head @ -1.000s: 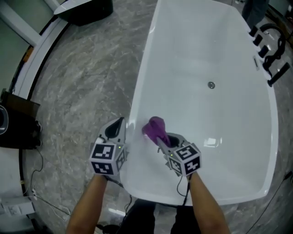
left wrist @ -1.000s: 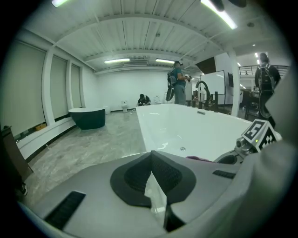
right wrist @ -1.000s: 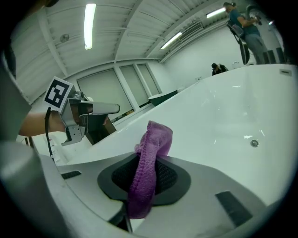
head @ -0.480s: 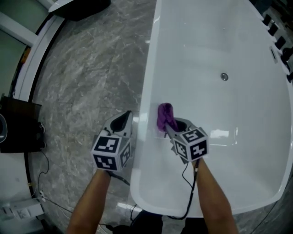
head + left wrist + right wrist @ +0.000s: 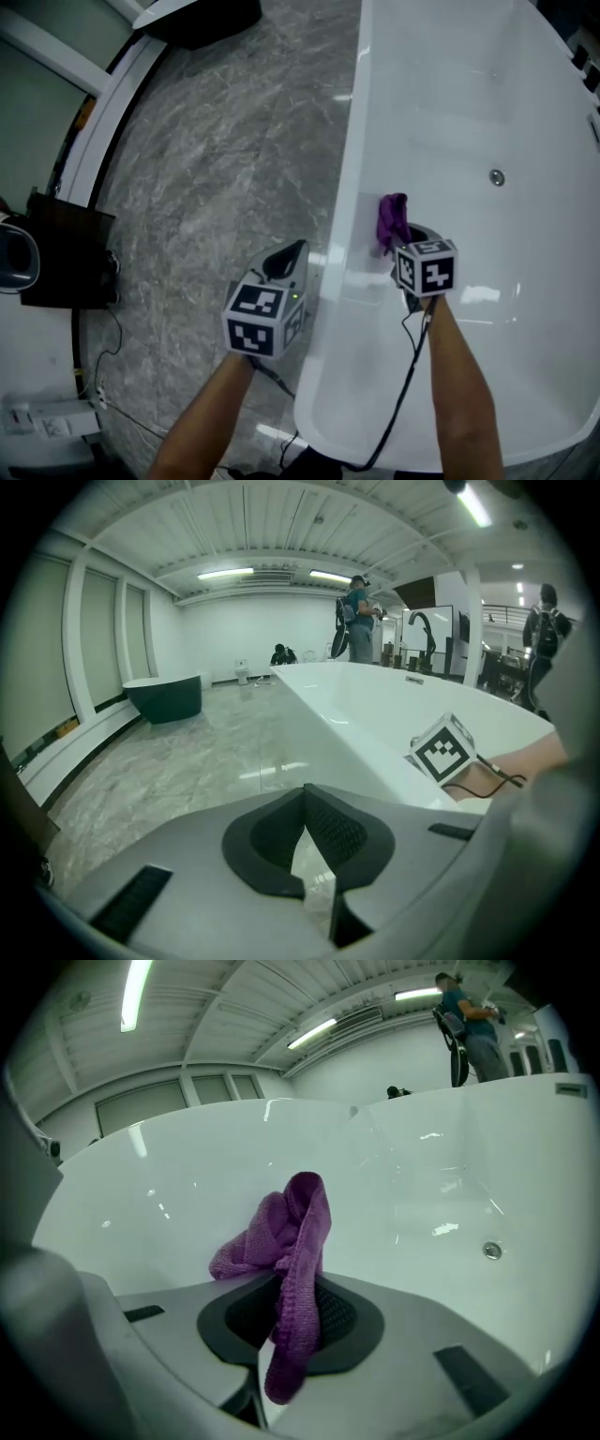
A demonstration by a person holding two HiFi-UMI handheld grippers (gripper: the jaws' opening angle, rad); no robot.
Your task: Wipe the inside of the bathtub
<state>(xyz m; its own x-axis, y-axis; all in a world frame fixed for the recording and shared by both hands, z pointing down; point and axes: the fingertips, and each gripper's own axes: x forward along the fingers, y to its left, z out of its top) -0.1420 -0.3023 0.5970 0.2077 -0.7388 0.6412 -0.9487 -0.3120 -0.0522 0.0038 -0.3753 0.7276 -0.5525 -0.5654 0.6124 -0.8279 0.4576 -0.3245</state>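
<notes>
1. Two claws are in play. The right claw (image 5: 295,1309) is pinching the purple cloth (image 5: 292,1227), whose loose fold stands up out of the jaws and hangs down below them. The left claw (image 5: 305,829) is pressed together on nothing.
2. The cloth (image 5: 392,221) lies against the inner side wall of the bathtub (image 5: 349,202), just below the rim on the floor side. It is level with the drain (image 5: 497,177) but well apart from it.
3. We judge that a wiping stroke along that wall is under way. To do it well, we would keep the pinch firm and push the bunched fold flat onto the enamel. We would overlap each pass and work from the rim down toward the drain.
4. We would watch the trailing cable and keep the hard jaw edges off the white surface.
5. The left claw (image 5: 284,262) hangs outside the tub over the marble floor (image 5: 216,159), taking no part.
6. Compared with a second ago, the right claw (image 5: 405,240) has carried the cloth further along the wall, nearer the drain's level. The left claw has followed alongside, outside the rim.
</notes>
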